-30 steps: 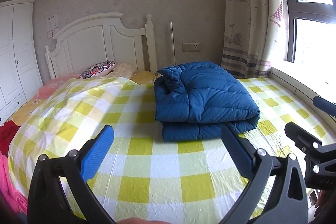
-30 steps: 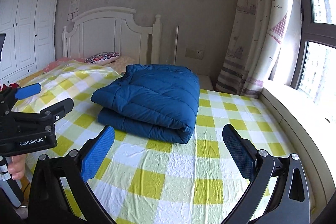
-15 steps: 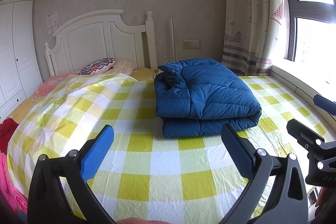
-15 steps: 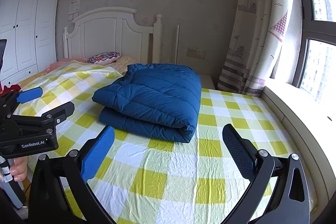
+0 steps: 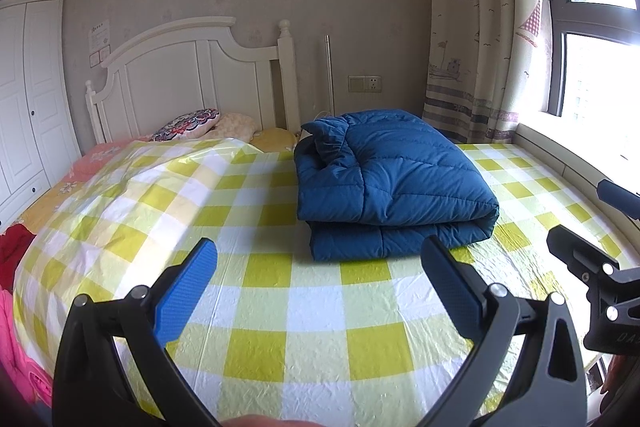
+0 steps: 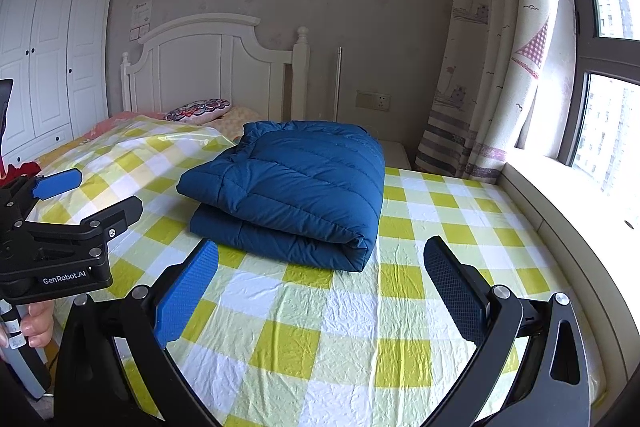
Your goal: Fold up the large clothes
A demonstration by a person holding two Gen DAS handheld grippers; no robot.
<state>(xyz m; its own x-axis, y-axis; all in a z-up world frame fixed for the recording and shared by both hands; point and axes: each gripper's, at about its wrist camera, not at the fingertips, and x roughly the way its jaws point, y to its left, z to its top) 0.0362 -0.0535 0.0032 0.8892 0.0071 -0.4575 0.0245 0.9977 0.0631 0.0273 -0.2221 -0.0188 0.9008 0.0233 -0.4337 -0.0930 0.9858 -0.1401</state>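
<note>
Left wrist view: left gripper [image 5: 316,291] jaws spread wide, empty, held over the near end of the bed [image 5: 280,347]. Right gripper [image 6: 320,291] likewise wide and empty. Blue quilted coat [image 5: 384,183] lies beyond both, apart from them, already doubled into a compact bundle on the checked sheet. Judged: folding looks done or nearly so; any next move means reaching forward to tidy or lift the bundle. Open sheet all round it; window ledge [image 6: 560,211] bounds the right side, headboard [image 5: 192,79] the far end.
</note>
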